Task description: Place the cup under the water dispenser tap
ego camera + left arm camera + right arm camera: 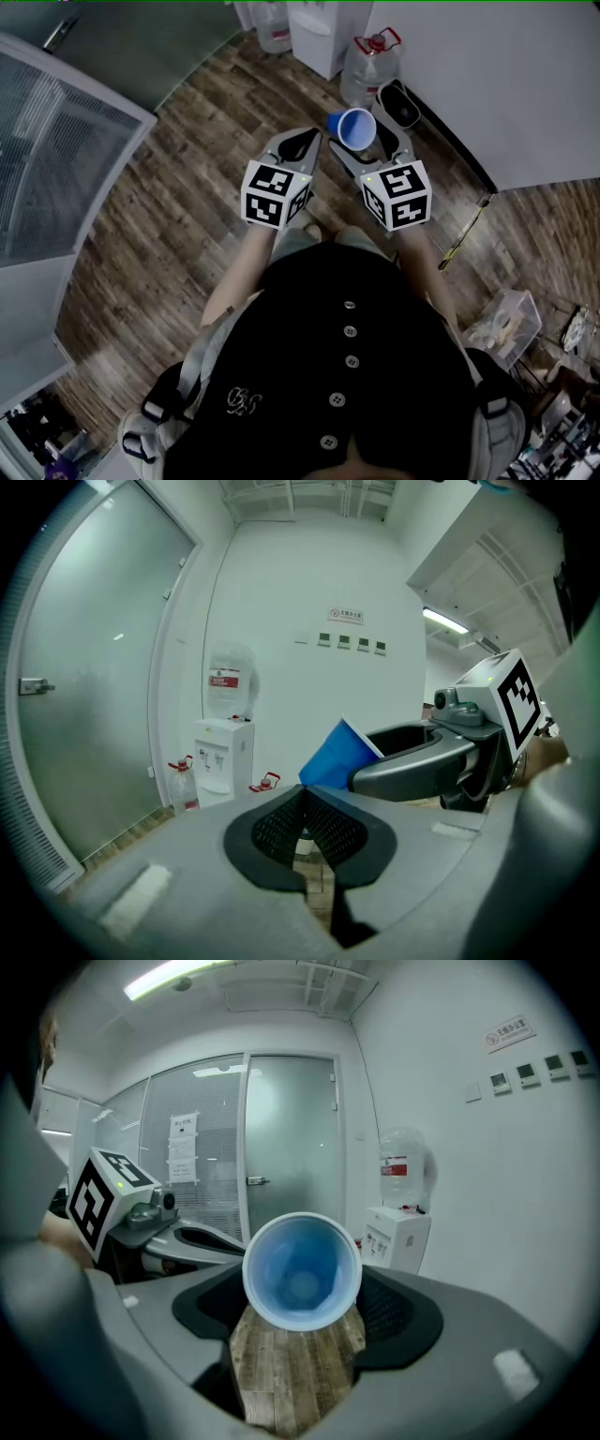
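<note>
My right tool (366,141) held the blue cup (302,1271) in the air over the wood floor (178,225), its jaws spread wide around the cup's wall. The cup lay on its side with the mouth turned back at me. In the right gripper view its white rim covered the spots where the pads met it, and its base was out of sight. In the left gripper view only a slanted piece of the cup showed; the rest was behind the right tool's near jaw.

My left tool (305,808) sat just left of the right one, jaws pressed together with nothing between them. My hands were mostly hidden behind the marker cubes (276,194).

The dispenser (223,752) stood far ahead against the white wall, well apart from the cup. In the head view its top was cut off at the far edge. Its tap was too small to make out in any view. A bottle (370,67) with a red handle stood on the floor just right of it; I could not tell whether it held water. A frosted glass door (291,1129) stood to the left.
</note>
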Demonstrator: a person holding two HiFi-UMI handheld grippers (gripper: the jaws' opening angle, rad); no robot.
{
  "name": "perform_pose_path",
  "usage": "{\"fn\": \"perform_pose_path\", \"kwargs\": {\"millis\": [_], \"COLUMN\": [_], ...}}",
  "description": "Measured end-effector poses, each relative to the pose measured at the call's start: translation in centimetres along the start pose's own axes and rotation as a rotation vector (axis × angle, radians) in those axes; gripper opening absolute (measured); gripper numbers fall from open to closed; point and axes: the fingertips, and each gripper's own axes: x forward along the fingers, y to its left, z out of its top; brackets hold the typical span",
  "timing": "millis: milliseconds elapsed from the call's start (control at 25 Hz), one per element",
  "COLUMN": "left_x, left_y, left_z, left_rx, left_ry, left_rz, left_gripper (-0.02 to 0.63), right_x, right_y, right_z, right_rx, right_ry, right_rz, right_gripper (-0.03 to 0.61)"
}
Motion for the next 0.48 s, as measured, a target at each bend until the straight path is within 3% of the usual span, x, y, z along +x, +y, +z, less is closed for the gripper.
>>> {"fn": "perform_pose_path", "kwargs": {"millis": [480], "left_x": [-1.5], "left_y": [1.7], "left_z": [-0.6], "left_rx": [-0.005], "left_ry": [-0.009], "left_rz": [-0.033], "left_gripper": [0.000], "right_x": [1.3], "right_y": [1.7], "right_z": [-0.5], "right_rx": [-0.013], "right_ry": [0.021], "right_rz": [-0.043], "right_gripper": [0.354]}}
